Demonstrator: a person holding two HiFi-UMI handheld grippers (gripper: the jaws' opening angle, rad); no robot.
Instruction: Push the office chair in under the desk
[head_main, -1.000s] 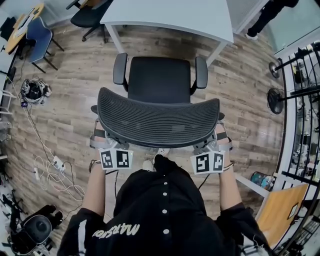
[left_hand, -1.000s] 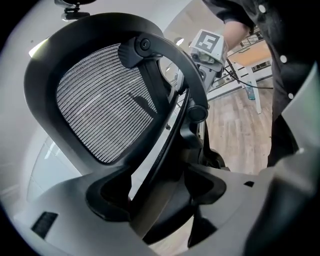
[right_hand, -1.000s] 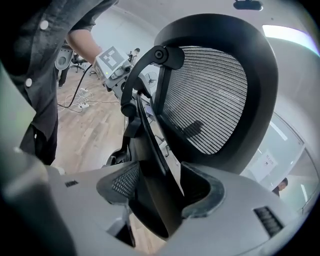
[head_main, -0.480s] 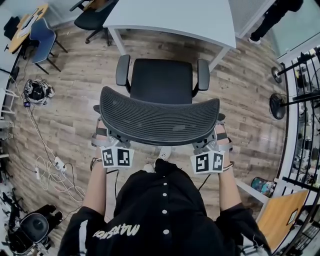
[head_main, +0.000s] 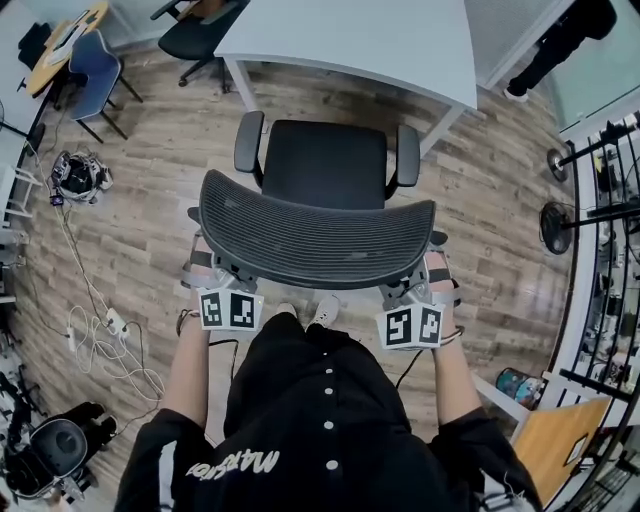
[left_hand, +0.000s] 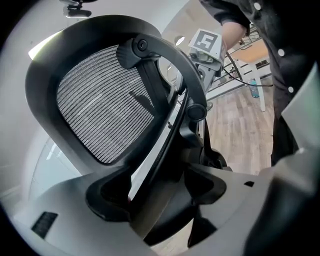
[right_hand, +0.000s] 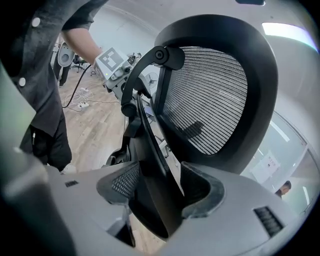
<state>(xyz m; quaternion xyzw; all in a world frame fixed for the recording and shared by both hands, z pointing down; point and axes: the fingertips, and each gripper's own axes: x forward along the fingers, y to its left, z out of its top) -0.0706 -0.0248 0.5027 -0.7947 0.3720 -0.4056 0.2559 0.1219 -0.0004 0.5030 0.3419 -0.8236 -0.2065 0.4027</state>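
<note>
The office chair is black, its backrest dark grey mesh with fine horizontal ribs. The desk at the top is white. The floor shows grey-brown wood planks. The left gripper and right gripper are pale grey, their cubes white with black square markers. The upper-left side chair is blue.

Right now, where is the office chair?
In the head view's centre, the office chair stands just short of the white desk at the top, seat facing it.

The office chair stands between the person and the desk, seat toward the desk, the left gripper and right gripper behind its backrest's ends.
</note>
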